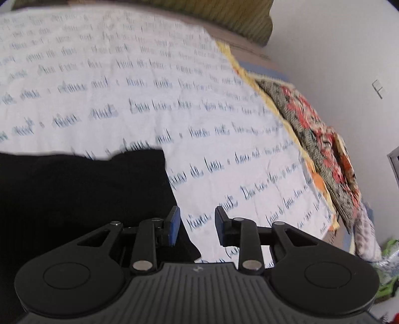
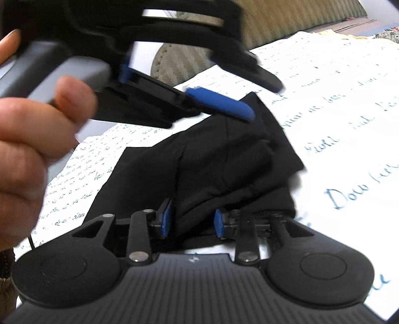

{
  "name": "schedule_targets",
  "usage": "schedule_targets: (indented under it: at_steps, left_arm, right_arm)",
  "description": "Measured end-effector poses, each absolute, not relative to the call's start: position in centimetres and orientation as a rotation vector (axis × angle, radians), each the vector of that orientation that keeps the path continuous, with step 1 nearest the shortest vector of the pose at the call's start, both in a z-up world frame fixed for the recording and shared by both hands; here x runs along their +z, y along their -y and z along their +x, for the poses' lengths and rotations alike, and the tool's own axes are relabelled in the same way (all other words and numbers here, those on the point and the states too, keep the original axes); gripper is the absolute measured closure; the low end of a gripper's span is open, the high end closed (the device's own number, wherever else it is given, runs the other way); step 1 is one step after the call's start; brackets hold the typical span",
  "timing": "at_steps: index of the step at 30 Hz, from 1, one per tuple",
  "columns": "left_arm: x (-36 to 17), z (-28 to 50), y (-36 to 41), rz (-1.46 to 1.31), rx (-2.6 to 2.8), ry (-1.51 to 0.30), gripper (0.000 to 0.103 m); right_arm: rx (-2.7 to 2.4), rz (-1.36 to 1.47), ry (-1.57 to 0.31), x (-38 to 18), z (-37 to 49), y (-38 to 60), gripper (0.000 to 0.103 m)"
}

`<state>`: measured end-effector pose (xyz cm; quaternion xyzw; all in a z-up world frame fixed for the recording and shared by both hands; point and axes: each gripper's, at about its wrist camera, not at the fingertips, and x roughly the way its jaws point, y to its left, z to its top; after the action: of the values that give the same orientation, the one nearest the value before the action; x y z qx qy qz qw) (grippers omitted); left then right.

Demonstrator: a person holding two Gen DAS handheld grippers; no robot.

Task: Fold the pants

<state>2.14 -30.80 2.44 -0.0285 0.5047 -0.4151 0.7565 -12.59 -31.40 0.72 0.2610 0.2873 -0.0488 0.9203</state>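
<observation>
Black pants (image 1: 74, 199) lie in a folded bundle on a white sheet printed with blue script (image 1: 149, 99). My left gripper (image 1: 197, 224) is open at the bundle's right edge. Its left pad is over the black cloth, and bare sheet shows between the pads. In the right wrist view the pants (image 2: 224, 162) fill the middle. My right gripper (image 2: 192, 221) is open with a bunched fold of the pants lying between its blue pads. A hand (image 2: 25, 149) holds the left gripper (image 2: 249, 92) above the far end of the pants, its jaws apart.
A floral cloth with a yellow border (image 1: 311, 129) hangs off the bed's right edge. An olive striped cushion (image 2: 286, 22) sits at the back. A white wall (image 1: 336, 49) rises to the right, with green clutter (image 1: 389, 274) on the floor.
</observation>
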Motion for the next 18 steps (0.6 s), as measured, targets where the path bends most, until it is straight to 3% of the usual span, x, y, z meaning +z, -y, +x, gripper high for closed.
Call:
schedule_targets:
  at_steps: [7,12,15,18]
  left_arm:
    - [4.1,2.8,25.1,-0.052,-0.773,-0.994,0.074]
    - [3.8,2.9,19.7,-0.063,-0.660,-0.936,0.074]
    - [3.6,2.5,17.4,-0.066,-0.592,-0.895,0.074]
    - [3.1,2.1,16.0,-0.038,-0.567,-0.882,0.074]
  right_arm:
    - [-0.112,0.608,-0.610,1.6,-14.1,32.5,0.064]
    - [-0.247,0.384,-0.592,4.0,-16.2,31.9,0.057]
    - [-0.256,0.359,-0.559,4.8,-16.1,32.1,0.045]
    - [-0.239,0.341,-0.553,5.0,-15.1,32.3,0.045]
